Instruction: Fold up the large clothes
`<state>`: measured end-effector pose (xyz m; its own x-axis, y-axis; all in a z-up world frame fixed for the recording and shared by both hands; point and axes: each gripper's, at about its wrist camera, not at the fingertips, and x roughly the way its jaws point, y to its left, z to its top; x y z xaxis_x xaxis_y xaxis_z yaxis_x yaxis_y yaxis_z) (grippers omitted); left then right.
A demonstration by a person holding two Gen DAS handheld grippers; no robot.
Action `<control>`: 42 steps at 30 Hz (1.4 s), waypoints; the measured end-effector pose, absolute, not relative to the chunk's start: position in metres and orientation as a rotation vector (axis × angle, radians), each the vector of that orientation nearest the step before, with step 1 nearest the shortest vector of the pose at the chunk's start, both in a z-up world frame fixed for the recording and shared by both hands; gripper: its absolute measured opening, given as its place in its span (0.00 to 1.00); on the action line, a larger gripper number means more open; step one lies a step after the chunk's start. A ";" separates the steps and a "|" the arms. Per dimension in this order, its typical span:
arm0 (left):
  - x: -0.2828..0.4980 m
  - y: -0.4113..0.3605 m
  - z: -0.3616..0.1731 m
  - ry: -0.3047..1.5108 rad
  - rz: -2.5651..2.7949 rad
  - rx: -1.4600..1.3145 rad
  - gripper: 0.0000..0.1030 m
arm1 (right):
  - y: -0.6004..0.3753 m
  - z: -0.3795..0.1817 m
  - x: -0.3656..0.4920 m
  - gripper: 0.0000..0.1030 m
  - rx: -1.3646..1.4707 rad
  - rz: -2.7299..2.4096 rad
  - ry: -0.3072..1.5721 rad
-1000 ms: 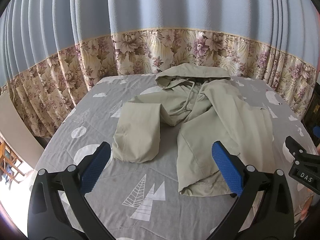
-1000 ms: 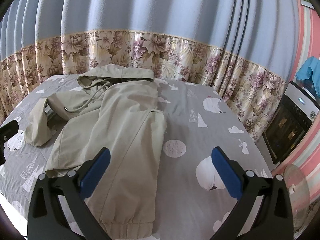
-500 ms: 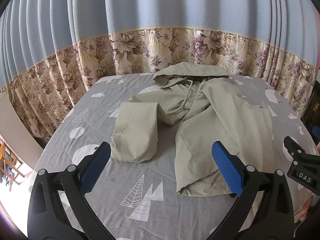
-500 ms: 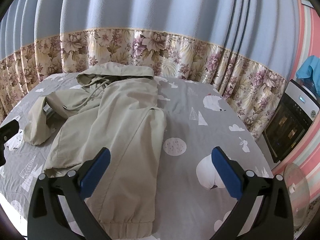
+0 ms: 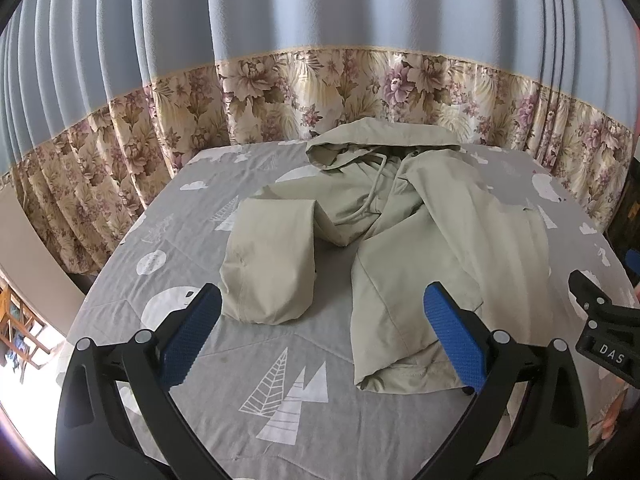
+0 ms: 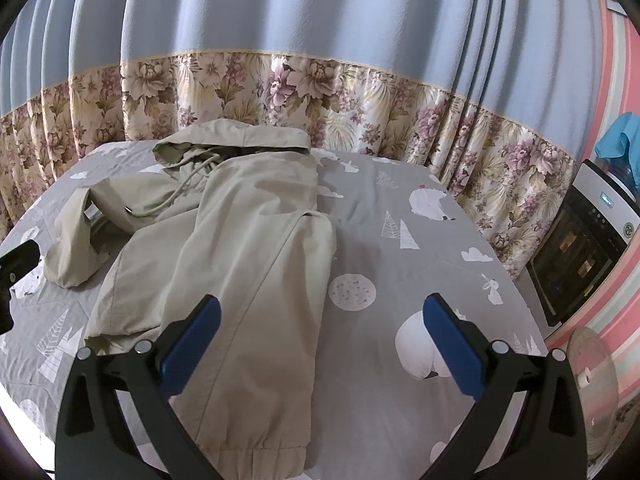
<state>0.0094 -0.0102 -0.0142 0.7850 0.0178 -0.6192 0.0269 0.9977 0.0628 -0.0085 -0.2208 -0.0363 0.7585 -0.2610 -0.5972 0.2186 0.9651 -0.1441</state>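
Blue pleated curtains (image 5: 320, 20) with a floral lower band hang behind the bed (image 5: 168, 240), whose grey sheet is printed with white trees, clouds and moons. On that sheet lies the khaki hooded jacket (image 5: 452, 240), its long axis running from the near edge of the bed to the curtains. The hood (image 5: 380, 140) points at the curtains and almost touches the floral band; the hem lies toward the near edge. One front panel is folded over the body, and a drawstring (image 5: 372, 196) trails down from the hood opening. The jacket's sleeve (image 5: 272, 264) on the window side is doubled back on itself and lies as a flat block beside the body, with a strip of bare sheet between them. In the right wrist view the other sleeve (image 6: 256, 340) lies straight along the body, its elastic cuff (image 6: 256, 450) at the bed's near edge.

Bare sheet stays open on both sides of the jacket and between the hem and the near edge.

Short of the hem the left hand-held gripper (image 5: 320, 336) hovers, jaws spread wide with nothing between the blue pads. The right hand-held gripper (image 6: 320, 336) is equally wide and empty, above the straight sleeve and the bare sheet next to it. Past the bed on that side stand a dark appliance (image 6: 576, 248) and a pink striped wall (image 6: 624, 100).
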 end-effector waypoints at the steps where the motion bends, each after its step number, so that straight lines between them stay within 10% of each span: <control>1: 0.010 -0.010 -0.014 0.668 -0.005 0.069 0.97 | -0.221 -0.035 -0.006 0.98 -0.064 -0.259 0.660; 23: 0.093 0.014 -0.056 0.756 0.025 0.119 0.97 | -0.250 -0.052 0.051 0.98 0.071 -0.032 0.758; 25: 0.104 0.013 -0.065 0.783 0.016 0.122 0.96 | -0.251 -0.058 0.059 0.83 0.076 -0.011 0.781; 28: 0.121 0.014 -0.081 0.846 -0.005 0.108 0.75 | -0.252 -0.071 0.073 0.45 0.096 0.041 0.861; 34: 0.142 0.022 -0.102 0.912 -0.002 0.090 0.39 | -0.249 -0.087 0.089 0.14 0.089 0.101 0.933; 42: 0.166 0.040 -0.100 0.924 -0.003 0.078 0.04 | -0.260 -0.079 0.096 0.01 -0.026 0.040 0.910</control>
